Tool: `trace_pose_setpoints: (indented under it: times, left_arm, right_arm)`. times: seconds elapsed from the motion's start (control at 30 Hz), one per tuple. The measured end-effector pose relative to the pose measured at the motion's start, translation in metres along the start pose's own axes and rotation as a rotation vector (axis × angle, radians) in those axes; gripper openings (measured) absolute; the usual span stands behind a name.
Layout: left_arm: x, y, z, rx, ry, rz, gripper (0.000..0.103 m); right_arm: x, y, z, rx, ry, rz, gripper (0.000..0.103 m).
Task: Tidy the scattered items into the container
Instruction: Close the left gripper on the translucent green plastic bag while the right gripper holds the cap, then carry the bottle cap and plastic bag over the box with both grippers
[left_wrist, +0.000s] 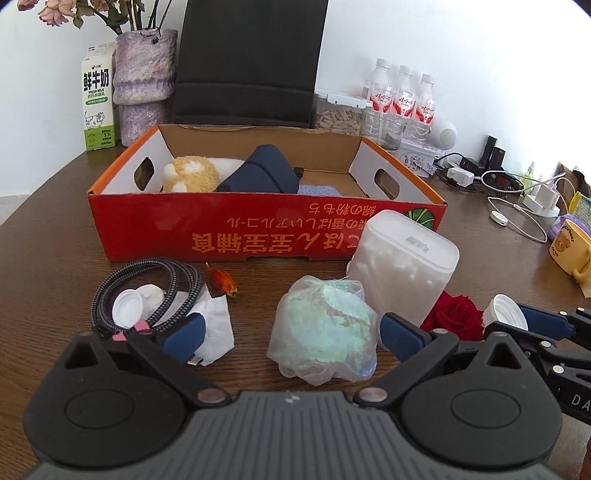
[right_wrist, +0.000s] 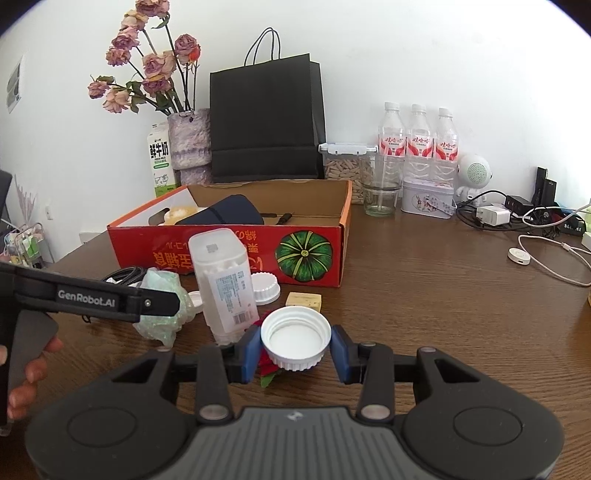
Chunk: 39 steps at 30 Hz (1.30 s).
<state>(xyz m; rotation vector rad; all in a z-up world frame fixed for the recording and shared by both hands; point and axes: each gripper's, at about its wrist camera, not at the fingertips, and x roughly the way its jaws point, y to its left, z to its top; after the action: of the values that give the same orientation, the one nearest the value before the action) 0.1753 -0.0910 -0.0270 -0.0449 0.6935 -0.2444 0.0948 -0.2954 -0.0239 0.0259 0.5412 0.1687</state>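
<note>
Right hand-held gripper clamped on white bottle cap above tabletop — light, rigid, ribbed rim grips well — left hand-held gripper wide open around soft crinkly bag

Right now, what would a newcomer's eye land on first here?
The red box mid-table, already holding a plush toy and a navy pouch. Then the white cap gripped in the right gripper, held above the table. In front of the box, the left gripper stands open around a crumpled bag.
</note>
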Motion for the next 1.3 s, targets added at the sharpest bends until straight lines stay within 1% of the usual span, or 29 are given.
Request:
trace_pose_setpoints:
  times: [0.07,0.1,0.17,0.23,0.3,0.33,0.37,0.4,0.57,0.9,1.13,1.3]
  left_arm:
    - [0.003,0.000,0.000,0.000,0.007,-0.005,0.103]
    - [0.004,0.000,0.000,0.004,0.009,-0.007,0.101]
    - [0.005,-0.001,0.001,0.011,0.014,-0.016,0.089]
    - [0.006,-0.001,0.000,0.004,0.022,-0.018,0.088]
    - [0.008,-0.001,0.000,0.001,0.026,-0.020,0.081]
    - [0.008,-0.001,0.000,0.000,0.029,-0.024,0.068]
    - [0.008,-0.001,-0.001,0.001,0.034,-0.026,0.050]
    - [0.009,-0.001,-0.001,0.004,0.038,-0.027,0.046]
    - [0.002,-0.003,-0.002,0.016,0.019,-0.033,0.043]
    - [-0.022,0.002,0.009,0.031,-0.054,-0.029,0.043]
    - [-0.035,0.012,0.032,0.023,-0.115,-0.006,0.043]
    - [-0.035,0.017,0.053,0.014,-0.160,0.000,0.043]
  right_arm:
    - [0.002,0.000,0.000,0.002,0.003,0.002,0.039]
    - [0.003,0.000,0.000,0.002,0.004,0.003,0.039]
    - [0.005,0.000,0.000,0.002,0.007,0.005,0.039]
    - [0.006,0.001,0.000,0.001,0.010,0.007,0.039]
    - [0.007,0.002,0.000,-0.001,0.010,0.009,0.039]
    - [0.007,0.002,0.000,-0.001,0.010,0.010,0.039]
    - [0.007,0.003,0.000,-0.002,0.010,0.010,0.039]
    - [0.008,0.003,0.000,-0.002,0.010,0.009,0.039]
    - [0.008,0.004,0.001,-0.004,0.009,0.008,0.039]
    - [0.004,0.010,0.014,-0.016,-0.026,0.011,0.039]
    - [0.005,0.007,0.042,-0.017,-0.078,0.004,0.039]
    - [0.016,0.008,0.068,-0.027,-0.114,0.008,0.039]
